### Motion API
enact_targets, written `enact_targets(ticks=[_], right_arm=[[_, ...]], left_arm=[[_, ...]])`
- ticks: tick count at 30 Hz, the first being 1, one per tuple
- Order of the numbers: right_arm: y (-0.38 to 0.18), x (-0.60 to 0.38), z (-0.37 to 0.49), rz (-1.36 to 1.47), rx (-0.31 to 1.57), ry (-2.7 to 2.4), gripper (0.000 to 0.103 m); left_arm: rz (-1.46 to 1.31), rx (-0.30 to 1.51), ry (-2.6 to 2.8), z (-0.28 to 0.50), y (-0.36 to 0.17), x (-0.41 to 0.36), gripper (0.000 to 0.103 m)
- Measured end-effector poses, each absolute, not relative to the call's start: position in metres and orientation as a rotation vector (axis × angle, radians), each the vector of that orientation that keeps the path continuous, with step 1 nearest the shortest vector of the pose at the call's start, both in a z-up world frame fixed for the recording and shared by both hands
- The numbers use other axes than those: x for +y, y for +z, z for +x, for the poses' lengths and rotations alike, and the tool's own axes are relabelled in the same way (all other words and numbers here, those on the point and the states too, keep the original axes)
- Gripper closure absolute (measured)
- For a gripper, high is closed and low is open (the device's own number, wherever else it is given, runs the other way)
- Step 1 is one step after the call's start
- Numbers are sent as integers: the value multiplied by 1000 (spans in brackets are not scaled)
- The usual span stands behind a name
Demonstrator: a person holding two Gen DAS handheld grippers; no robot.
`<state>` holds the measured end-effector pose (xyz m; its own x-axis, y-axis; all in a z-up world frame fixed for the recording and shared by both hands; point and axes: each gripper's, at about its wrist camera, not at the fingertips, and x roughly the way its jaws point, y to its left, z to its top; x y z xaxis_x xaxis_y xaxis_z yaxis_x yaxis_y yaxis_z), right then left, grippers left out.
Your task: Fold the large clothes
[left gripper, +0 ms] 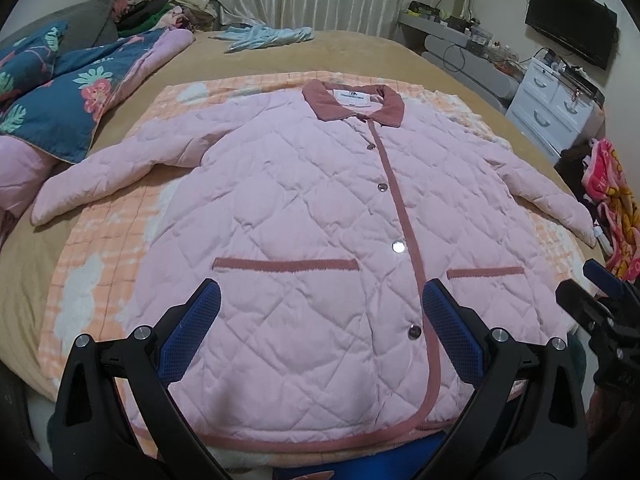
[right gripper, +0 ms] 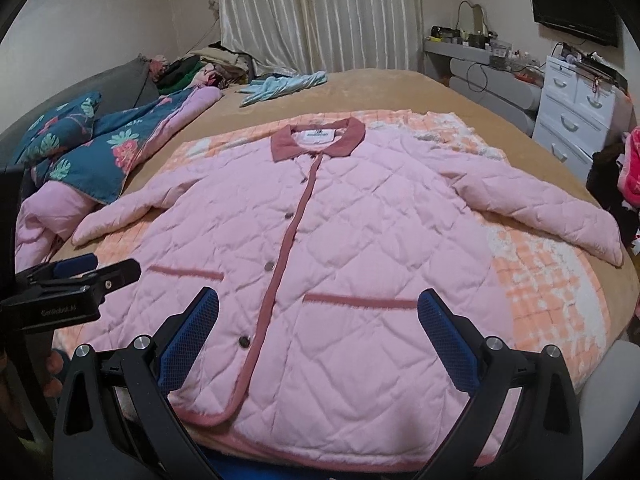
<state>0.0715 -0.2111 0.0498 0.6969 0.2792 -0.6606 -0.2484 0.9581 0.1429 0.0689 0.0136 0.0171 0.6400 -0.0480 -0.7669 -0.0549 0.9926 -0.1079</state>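
Note:
A pink quilted jacket point(left gripper: 304, 208) with a dark rose collar lies flat, front up and buttoned, on an orange checked blanket point(left gripper: 80, 280); both sleeves are spread outward. It also shows in the right wrist view point(right gripper: 360, 248). My left gripper point(left gripper: 320, 300) is open and empty, hovering above the jacket's hem on the left pocket side. My right gripper point(right gripper: 318, 308) is open and empty above the hem on the right pocket side. Each gripper shows at the edge of the other's view: the right gripper point(left gripper: 600, 300), the left gripper point(right gripper: 76, 276).
The bed point(left gripper: 360, 56) has a tan cover. A blue floral quilt point(left gripper: 72, 92) lies bunched at the left, a light blue garment point(left gripper: 268, 36) at the far end. White drawers point(left gripper: 556, 108) and a bright towel point(left gripper: 612, 208) stand at the right.

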Motion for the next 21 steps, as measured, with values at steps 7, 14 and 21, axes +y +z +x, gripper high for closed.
enact_targets(ticks=[7,14,21], right_arm=[[57,-216,99,58,741,283,4],[63,-220,124,69,752,265,4],[71,-228,149,79,743,232,4]], left_arm=[[-148,887,10,94,21,20,8],[-179,872,1,118,27,24,8],[-219,873,13,148,35,30,8]])
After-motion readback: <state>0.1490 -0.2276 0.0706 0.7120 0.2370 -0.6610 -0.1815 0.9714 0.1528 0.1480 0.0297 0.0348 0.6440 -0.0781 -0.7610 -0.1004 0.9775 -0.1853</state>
